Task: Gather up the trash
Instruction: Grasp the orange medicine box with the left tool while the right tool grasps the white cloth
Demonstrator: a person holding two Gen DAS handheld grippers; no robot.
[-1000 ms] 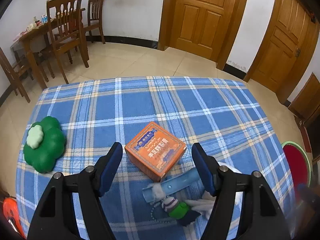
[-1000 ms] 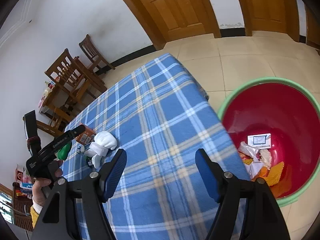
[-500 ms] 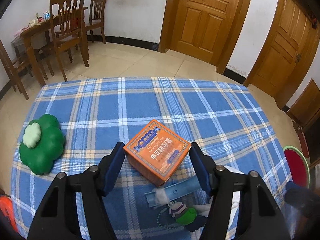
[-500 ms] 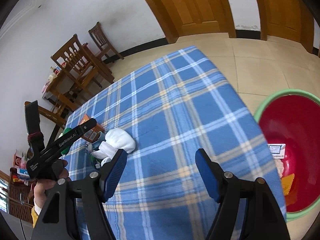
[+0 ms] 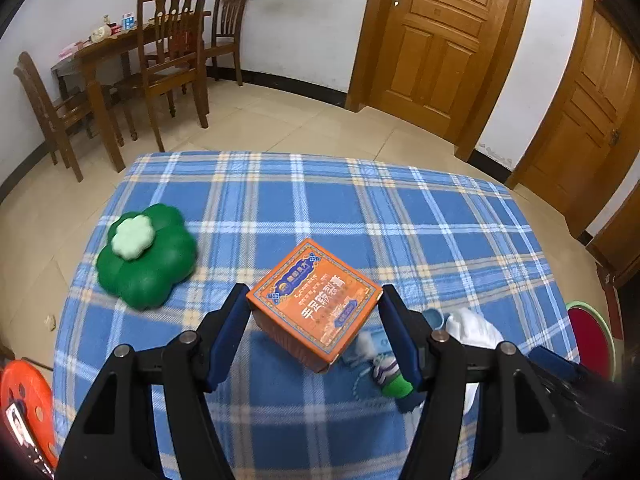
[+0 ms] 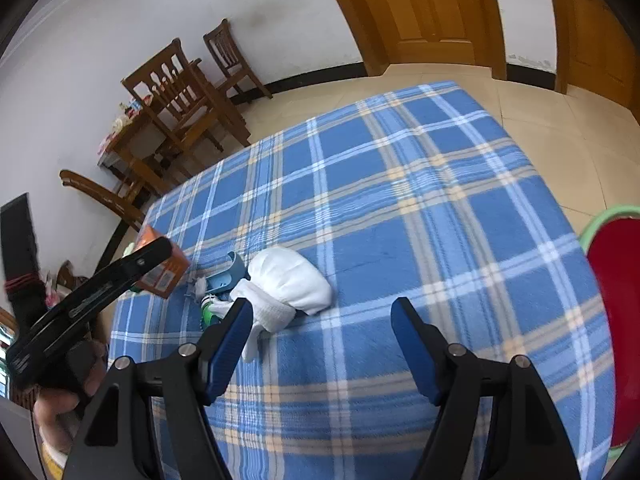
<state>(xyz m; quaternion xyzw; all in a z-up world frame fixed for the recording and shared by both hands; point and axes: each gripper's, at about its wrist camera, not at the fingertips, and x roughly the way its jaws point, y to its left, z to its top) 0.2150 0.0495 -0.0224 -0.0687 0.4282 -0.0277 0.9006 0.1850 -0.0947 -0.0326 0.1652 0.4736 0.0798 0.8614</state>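
Orange box [image 5: 314,304] on plaid tabletop [image 5: 360,208] now sits btwn left gripper [image 5: 314,334] pads, jaws narrowed vs. before; grasp imminent. Right gripper [image 6: 322,346] wide, empty, back from red bin [image 6: 616,320].

orange box [image 5: 314,305] lid: large white Chinese characters, one smaller script line above, blue emblem at top, none legible | left gripper arm, right wrist view: embossed lettering, unreadable | no other text was seen
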